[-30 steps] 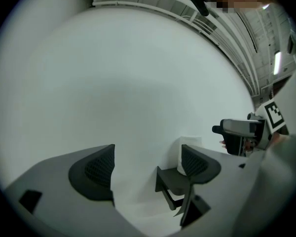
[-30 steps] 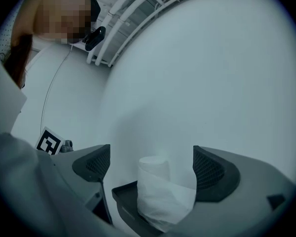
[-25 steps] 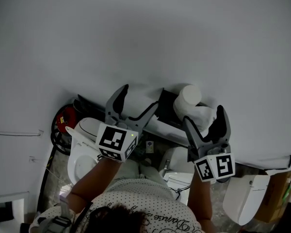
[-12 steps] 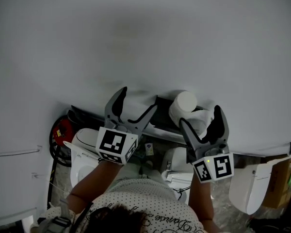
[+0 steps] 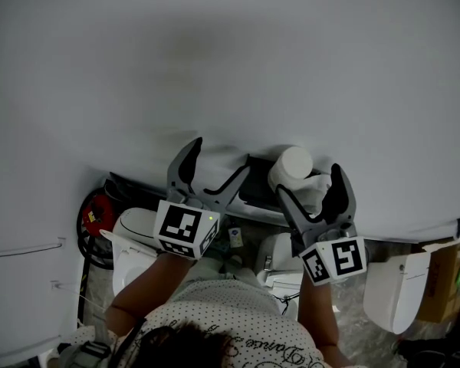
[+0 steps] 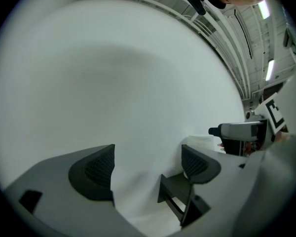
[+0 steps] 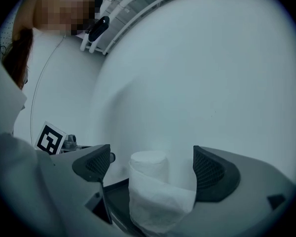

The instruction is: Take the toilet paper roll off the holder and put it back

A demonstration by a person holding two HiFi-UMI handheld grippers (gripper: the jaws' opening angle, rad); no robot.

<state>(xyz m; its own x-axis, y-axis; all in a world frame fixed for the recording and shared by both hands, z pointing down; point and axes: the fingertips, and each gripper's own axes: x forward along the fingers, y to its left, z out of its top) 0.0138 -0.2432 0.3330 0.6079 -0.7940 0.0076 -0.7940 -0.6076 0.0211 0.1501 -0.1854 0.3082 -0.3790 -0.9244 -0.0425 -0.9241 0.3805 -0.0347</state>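
So the white toilet paper roll is sitting on the black wall-mounted holder, right up against the plain white wall. In the head view that's about 3 o'clock from the middle of the frame.

The right gripper has its claw spread wide. In the right gripper view the roll stands between the two pads with space on the 9 o'clock side. Its loose sheet hangs out toward 3 o'clock, close to that pad, and I can't tell if it touches.

The left gripper is spread wide too, with nothing in it. In its own view there's only wall between the pads, with the holder at about 5 o'clock and the roll off at 2 o'clock.

A white toilet sits down at 7 o'clock in the head view.
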